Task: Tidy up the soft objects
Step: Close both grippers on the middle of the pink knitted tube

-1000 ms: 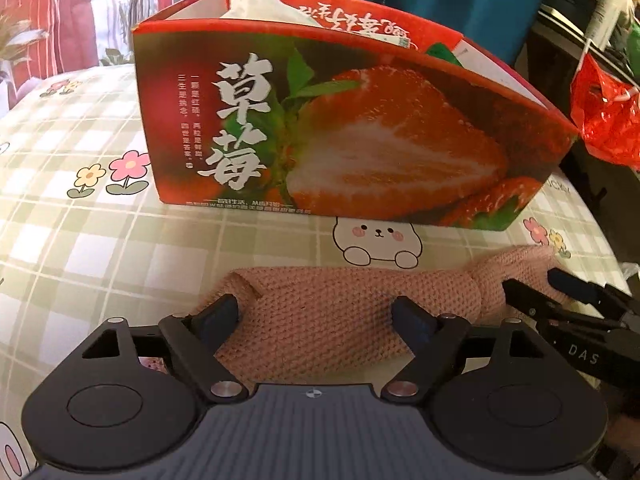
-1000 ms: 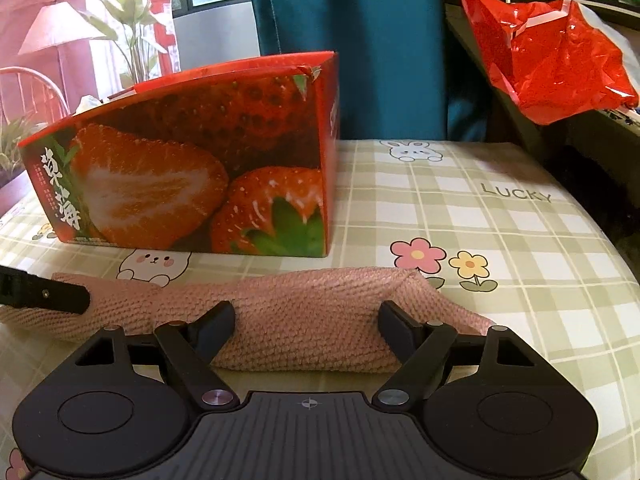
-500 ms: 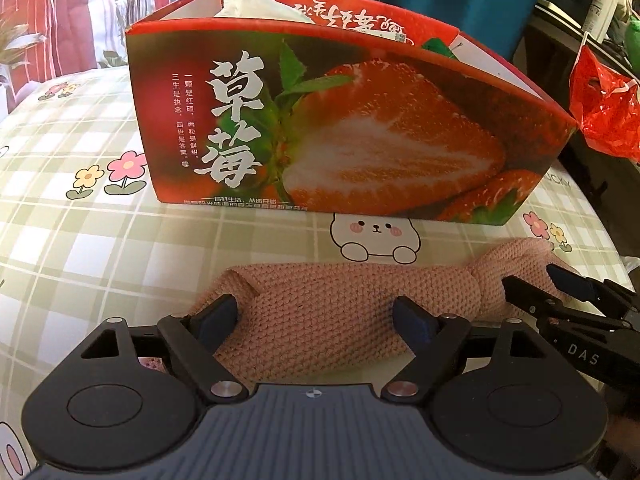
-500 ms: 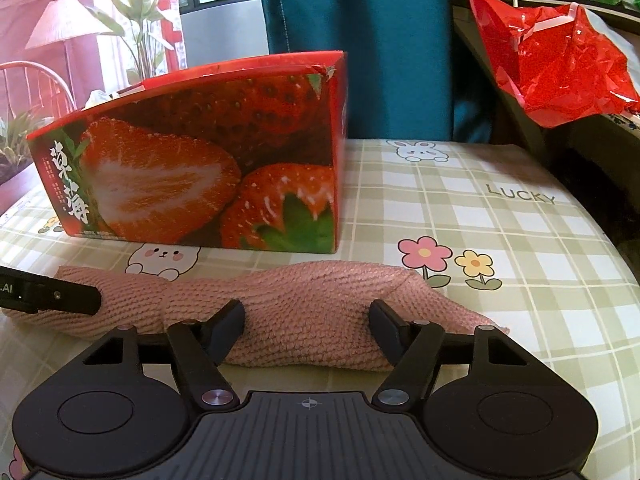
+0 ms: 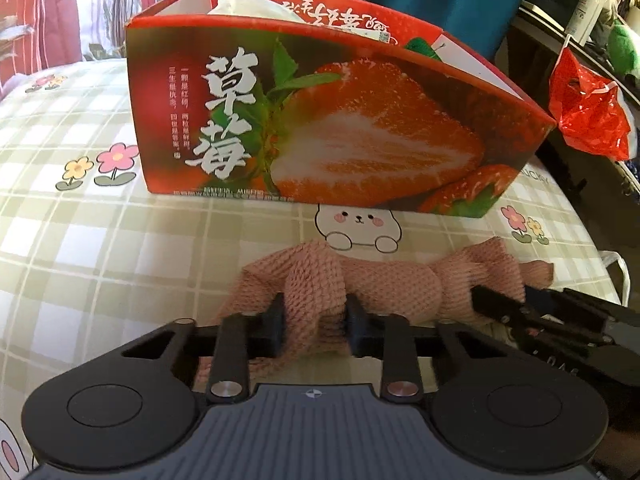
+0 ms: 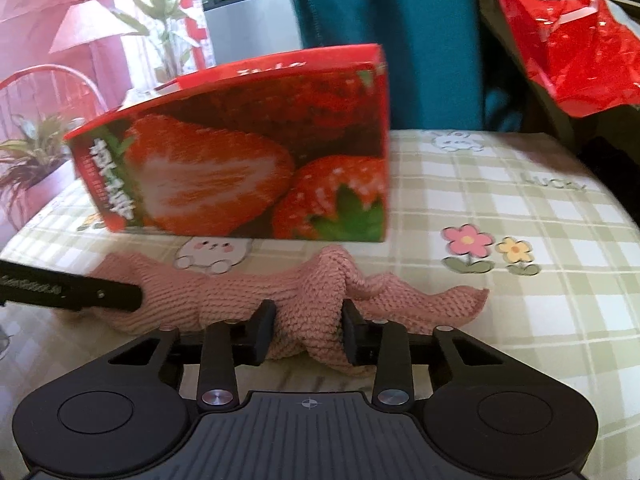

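Note:
A rolled pink knitted cloth (image 5: 384,280) lies across the checked tablecloth in front of a red strawberry box (image 5: 320,120). My left gripper (image 5: 314,326) is closing on the cloth's left part, the knit bunched up between its pads. My right gripper (image 6: 306,330) is closing on the same pink cloth (image 6: 240,292) nearer its right end, pads pressing a raised fold. The right gripper's fingers (image 5: 504,304) show at the cloth's right end in the left wrist view; a left finger (image 6: 72,290) shows at the cloth's left end in the right wrist view.
The strawberry box (image 6: 248,168) is open on top with white paper (image 5: 248,0) inside. A red plastic bag (image 5: 588,116) hangs at the right by dark furniture; it is the red bag (image 6: 568,48). A teal cloth (image 6: 384,40) hangs behind the table (image 6: 520,208).
Both grippers went from wide open around the flat cloth roll to closed in on it. The cloth has bunched and puckered upward between each pair of pads.

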Tool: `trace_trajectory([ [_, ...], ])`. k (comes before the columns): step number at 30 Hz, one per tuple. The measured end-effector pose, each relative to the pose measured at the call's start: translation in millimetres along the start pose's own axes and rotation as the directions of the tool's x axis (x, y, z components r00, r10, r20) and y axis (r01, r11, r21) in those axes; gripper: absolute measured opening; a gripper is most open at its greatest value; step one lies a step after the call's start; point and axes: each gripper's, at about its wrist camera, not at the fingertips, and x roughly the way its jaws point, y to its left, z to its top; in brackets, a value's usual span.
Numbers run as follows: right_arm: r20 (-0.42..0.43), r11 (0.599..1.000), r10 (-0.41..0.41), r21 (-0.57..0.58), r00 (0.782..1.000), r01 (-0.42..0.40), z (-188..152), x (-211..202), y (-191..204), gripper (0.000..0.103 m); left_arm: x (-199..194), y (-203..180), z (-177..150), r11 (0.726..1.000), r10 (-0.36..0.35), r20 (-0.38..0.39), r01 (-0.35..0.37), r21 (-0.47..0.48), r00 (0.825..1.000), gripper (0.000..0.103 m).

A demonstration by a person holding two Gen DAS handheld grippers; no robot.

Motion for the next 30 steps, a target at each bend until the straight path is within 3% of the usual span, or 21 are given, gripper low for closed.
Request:
trace_trajectory([
  [10, -0.04, 0.996, 0.087, -0.029, 0.995, -0.088, -11, -10, 29, 0.026, -22, 15, -23, 1.0, 0.007, 0.005, -0.007, 0.011, 1.0, 0.028],
  [20, 0.021, 0.977, 0.097, -0.193, 0.995, -0.091, -27, -14, 42, 0.025, -24, 22, -26, 1.0, -0.018, 0.026, 0.018, 0.0, 1.0, 0.028],
  [30, 0.02, 0.978, 0.109, -0.181, 0.994, -0.103, -25, -13, 40, 0.025, -25, 23, -26, 1.0, -0.024, 0.032, 0.024, -0.003, 0.999, 0.028],
])
